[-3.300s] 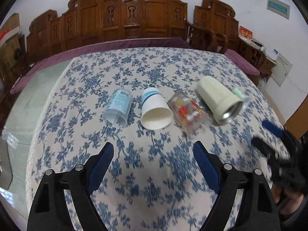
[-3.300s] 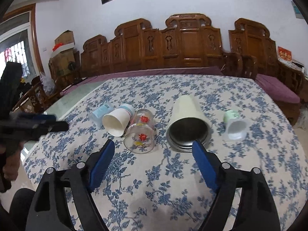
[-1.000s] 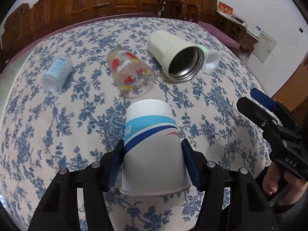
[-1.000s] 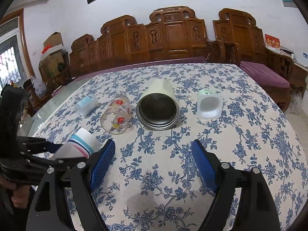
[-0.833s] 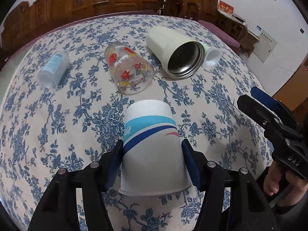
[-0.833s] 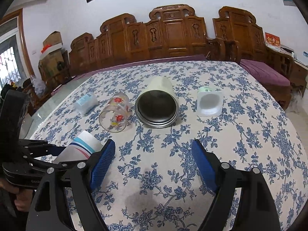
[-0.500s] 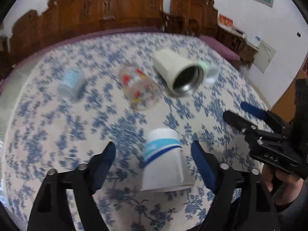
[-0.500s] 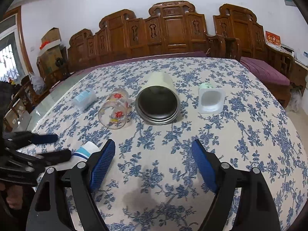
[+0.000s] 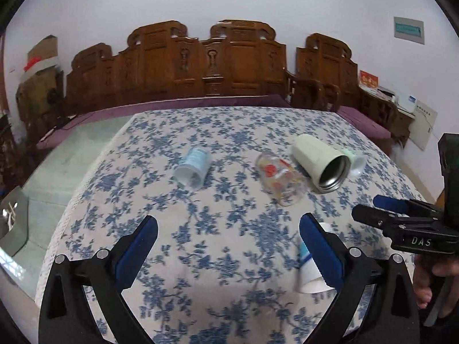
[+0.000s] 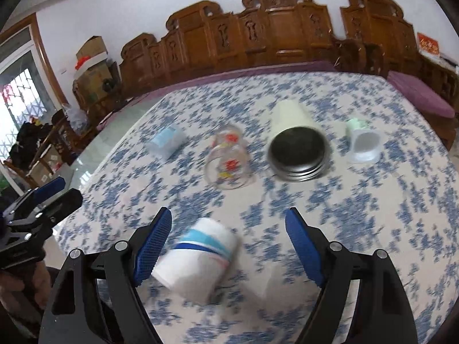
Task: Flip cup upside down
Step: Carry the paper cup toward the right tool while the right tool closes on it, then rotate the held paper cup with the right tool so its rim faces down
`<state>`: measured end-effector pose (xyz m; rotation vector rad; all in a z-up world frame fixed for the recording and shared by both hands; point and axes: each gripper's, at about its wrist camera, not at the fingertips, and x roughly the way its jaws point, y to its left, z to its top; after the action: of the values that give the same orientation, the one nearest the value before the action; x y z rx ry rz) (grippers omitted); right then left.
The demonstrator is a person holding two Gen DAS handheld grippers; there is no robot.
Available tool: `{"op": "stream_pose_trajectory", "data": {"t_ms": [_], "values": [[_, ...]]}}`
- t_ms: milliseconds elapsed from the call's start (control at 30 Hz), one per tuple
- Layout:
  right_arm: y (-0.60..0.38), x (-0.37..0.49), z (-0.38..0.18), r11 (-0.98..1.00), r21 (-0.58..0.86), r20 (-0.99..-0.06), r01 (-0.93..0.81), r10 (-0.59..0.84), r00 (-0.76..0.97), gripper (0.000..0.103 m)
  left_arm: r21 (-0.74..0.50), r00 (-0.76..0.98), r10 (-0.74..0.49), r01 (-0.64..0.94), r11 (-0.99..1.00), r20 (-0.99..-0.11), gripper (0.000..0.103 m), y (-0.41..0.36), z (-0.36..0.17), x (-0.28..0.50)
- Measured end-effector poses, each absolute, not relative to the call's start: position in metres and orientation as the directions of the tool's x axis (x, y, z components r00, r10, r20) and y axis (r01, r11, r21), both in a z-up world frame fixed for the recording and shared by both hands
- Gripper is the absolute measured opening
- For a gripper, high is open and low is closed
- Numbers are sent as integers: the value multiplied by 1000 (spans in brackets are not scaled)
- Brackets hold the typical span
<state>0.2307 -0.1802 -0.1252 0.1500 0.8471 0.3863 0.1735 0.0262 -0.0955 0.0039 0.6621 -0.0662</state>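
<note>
The left gripper [image 9: 228,236] fills the lower edge with its blue-padded fingers spread wide and nothing between them. Behind its right finger, at five o'clock, a white paper cup [image 9: 309,269] with blue stripes stands mouth-down on the blue floral tablecloth [image 9: 218,238]. At three o'clock the right gripper [image 9: 370,209] reaches in, held by a hand [image 9: 430,281]; whether its jaws are apart is unclear. Toward one o'clock lie a flower-printed glass [image 9: 279,180], a cream steel-lined tumbler [image 9: 321,163] touching it, and a small pale-green cup [image 9: 355,162] behind. Near centre lies a light-blue plastic cup [image 9: 192,167]. Carved wooden chairs [image 9: 212,63] line the far wall.
</note>
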Motion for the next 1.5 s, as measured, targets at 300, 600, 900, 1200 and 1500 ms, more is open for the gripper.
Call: {"op": "stream_pose_trajectory", "data": {"t_ms": [300,600,900,1200,1500], "values": [[-158,246,-158,940,276,-810,-201,341,477,83,-57,780,-64,36,998,-622,95,51,-105,171],[-159,267,-179,918,377,-850,-125,397,347,82,-77,777,-78,39,996,-624,95,53,-108,173],[-148,283,-193,906,414,-870,-88,422,257,70,-85,776,-82,37,996,-626,95,55,-109,174],[-151,280,-177,902,401,-825,-157,431,367,58,-86,773,-88,44,995,-628,95,55,-109,174],[-143,265,-140,936,155,-701,-315,329,633,58,-77,773,-85,47,996,-628,95,53,-110,174]]}}
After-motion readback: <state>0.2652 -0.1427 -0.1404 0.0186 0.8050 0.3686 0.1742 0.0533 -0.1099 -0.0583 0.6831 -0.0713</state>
